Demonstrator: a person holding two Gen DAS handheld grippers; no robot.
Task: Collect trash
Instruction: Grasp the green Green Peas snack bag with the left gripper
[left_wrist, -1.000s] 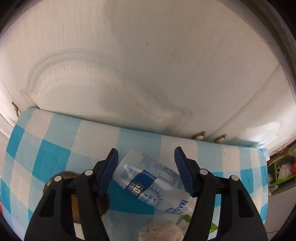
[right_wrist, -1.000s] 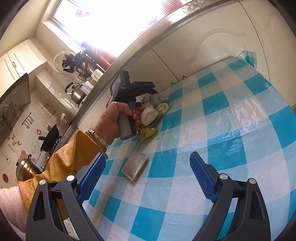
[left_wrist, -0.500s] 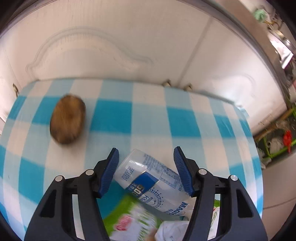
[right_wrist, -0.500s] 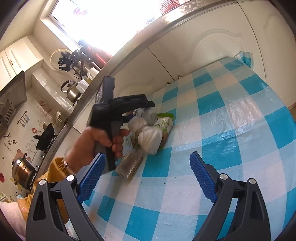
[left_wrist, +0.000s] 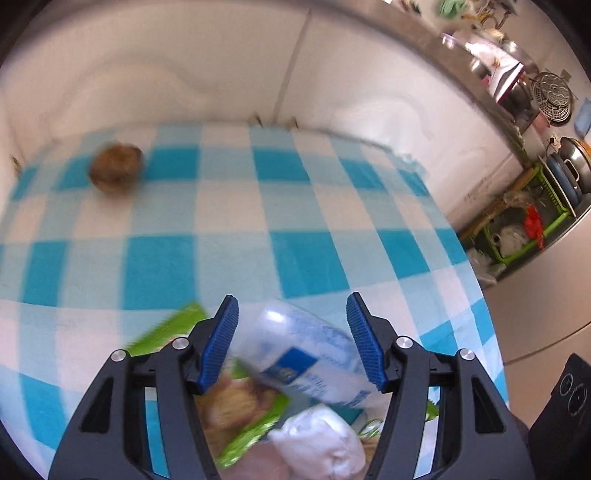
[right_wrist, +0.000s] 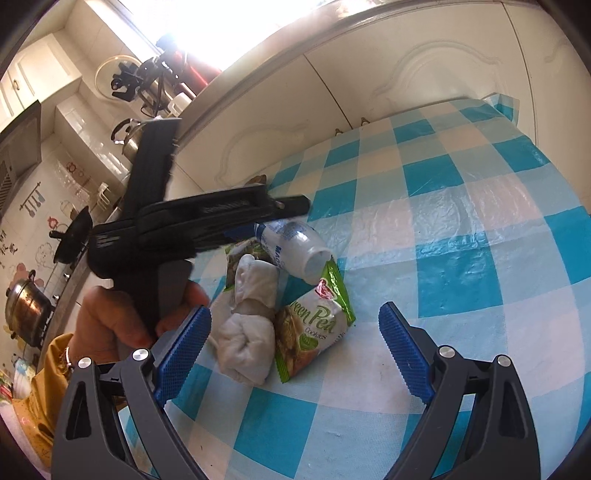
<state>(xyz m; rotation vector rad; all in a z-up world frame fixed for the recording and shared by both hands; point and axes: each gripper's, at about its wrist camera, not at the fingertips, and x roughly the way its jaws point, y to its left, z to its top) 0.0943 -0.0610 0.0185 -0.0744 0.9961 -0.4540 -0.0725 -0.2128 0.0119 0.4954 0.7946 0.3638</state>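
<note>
My left gripper (left_wrist: 291, 306) is shut on a clear plastic bottle (left_wrist: 303, 358) with a blue and white label, held tilted just above the checked tablecloth (left_wrist: 221, 221). Under it lie a green cookie packet (left_wrist: 236, 410) and a crumpled white tissue (left_wrist: 317, 443). In the right wrist view the left gripper (right_wrist: 280, 218) carries the bottle (right_wrist: 295, 247) over the tissue (right_wrist: 251, 325) and the packet (right_wrist: 314, 332). My right gripper (right_wrist: 295, 314) stands open just short of that pile, nothing between its fingers. A brown round lump (left_wrist: 116, 171) sits at the far left of the table.
White cabinet doors (right_wrist: 406, 74) stand right behind the table. A person's hand (right_wrist: 122, 321) in a yellow sleeve holds the left gripper. A green rack (left_wrist: 517, 229) with bags stands off the table's right end. A black box (left_wrist: 565, 406) is at the lower right.
The left gripper has carried the bottle back across the table toward the right gripper. The brown lump now lies farther away, and the trash pile looks closer in the right wrist view.
</note>
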